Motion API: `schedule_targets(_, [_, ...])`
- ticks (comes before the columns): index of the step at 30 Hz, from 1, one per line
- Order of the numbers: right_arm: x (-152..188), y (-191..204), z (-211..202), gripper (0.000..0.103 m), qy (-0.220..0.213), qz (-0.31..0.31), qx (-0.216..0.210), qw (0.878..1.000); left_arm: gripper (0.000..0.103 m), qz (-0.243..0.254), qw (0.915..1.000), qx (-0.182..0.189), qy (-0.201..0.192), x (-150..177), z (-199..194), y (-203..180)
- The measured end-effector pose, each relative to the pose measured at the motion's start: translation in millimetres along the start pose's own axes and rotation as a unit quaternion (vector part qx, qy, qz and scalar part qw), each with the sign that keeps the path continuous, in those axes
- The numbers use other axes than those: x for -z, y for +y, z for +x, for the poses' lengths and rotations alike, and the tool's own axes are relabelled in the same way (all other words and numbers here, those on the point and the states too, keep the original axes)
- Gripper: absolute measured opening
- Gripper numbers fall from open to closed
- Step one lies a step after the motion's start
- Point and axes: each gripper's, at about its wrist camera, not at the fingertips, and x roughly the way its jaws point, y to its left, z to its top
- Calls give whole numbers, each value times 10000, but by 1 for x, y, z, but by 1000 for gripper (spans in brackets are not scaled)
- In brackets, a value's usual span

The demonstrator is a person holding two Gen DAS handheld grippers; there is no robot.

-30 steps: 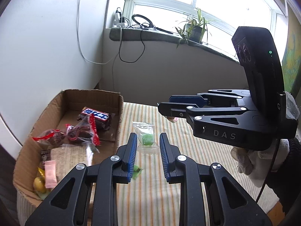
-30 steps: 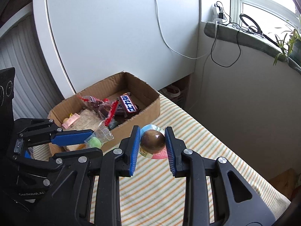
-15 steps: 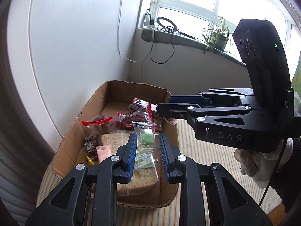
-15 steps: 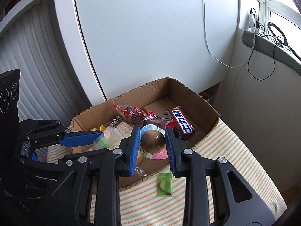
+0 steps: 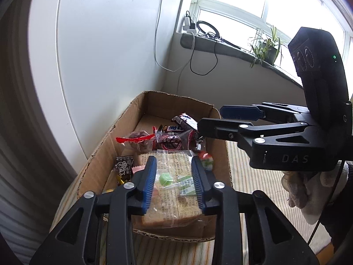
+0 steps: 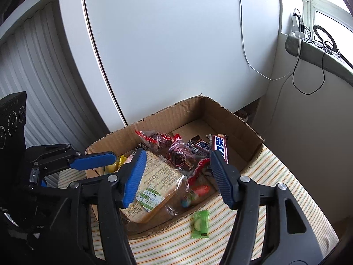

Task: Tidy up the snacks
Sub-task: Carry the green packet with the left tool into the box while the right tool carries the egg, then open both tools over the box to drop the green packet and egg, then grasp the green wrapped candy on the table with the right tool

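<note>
Over the cardboard box (image 5: pixel 154 103) I have both grippers spread and empty; 1 green candy (image 6: pixel 200 224) lies on the striped cloth just outside its near wall, below my right gripper (image 6: pixel 179 176), long axis running away from me; left gripper (image 5: pixel 174 183) sits farther.

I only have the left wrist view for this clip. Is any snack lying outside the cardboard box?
Observer: Yes. The right wrist view shows a green wrapped candy on the striped cloth, just outside the near wall of the cardboard box.
Operator: Is the right gripper carrying anything? I only see it side-on.
Observer: No. The right gripper is wide open above the box, with nothing between its fingers.
</note>
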Motion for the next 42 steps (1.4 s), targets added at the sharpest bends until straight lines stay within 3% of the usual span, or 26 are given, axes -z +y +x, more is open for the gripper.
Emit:
schedule_targets(12, [41,-25,-30,63,63,150,212,9996,37,-182,9997,-44,-139,12,-30,15])
schedule_targets(18, [70,-28,-13,62,509,60,183,9985,37,-128,9997,-87,-200,22,-47,14])
schedule_targets(22, [82,-26,8,48,851,-95,165,9962,37,-208,9995,-57,-227,30,-59,16])
schedule_targets(35, [86,-18,52,42,1412,-446,310,9885,37,-459,9986,-142,-230,45,-76,35])
schedule_targets(42, [85,-24,56,23,1443,-335,310,9885,37,-493,9985,-83,-206,47,-75,37])
